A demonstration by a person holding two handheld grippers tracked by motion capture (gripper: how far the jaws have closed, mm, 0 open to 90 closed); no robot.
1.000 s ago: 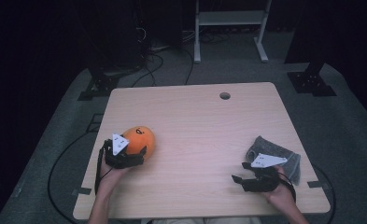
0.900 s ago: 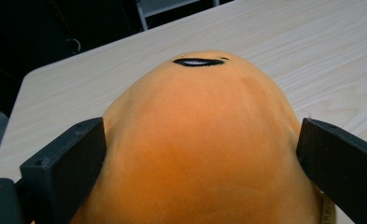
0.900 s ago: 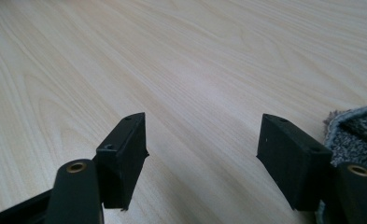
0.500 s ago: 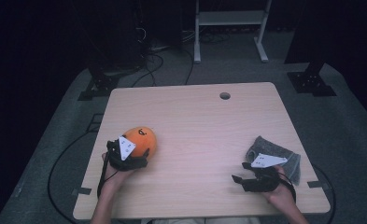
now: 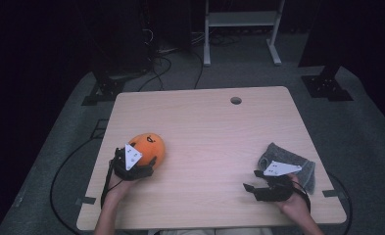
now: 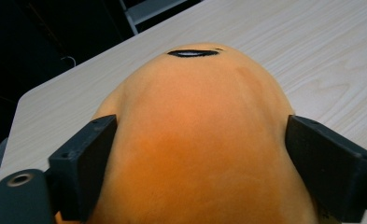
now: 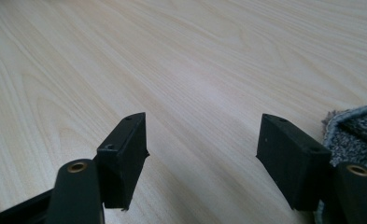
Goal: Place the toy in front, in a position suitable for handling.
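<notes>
Now the orange plush toy (image 5: pixel 150 146) is seen on the bench (image 5: pixel 214 132), near its left edge and well apart from the cable hole (image 5: pixel 236 100) at the far side. Compared with a second ago, the left gripper (image 5: pixel 137 164) has been turned from the toy's left flank round to its near side, and the toy has been shifted slightly toward the hole. In the left gripper view its jaws are seen pressed against both sides of the toy (image 6: pixel 195 140), so it is judged to be grasped, probably ready for lifting. The right gripper (image 5: pixel 251 187) is unmoved beside the grey cloth (image 5: pixel 290 160), far from the toy; its jaws are spread with only bare bench between them, nothing being held.
</notes>
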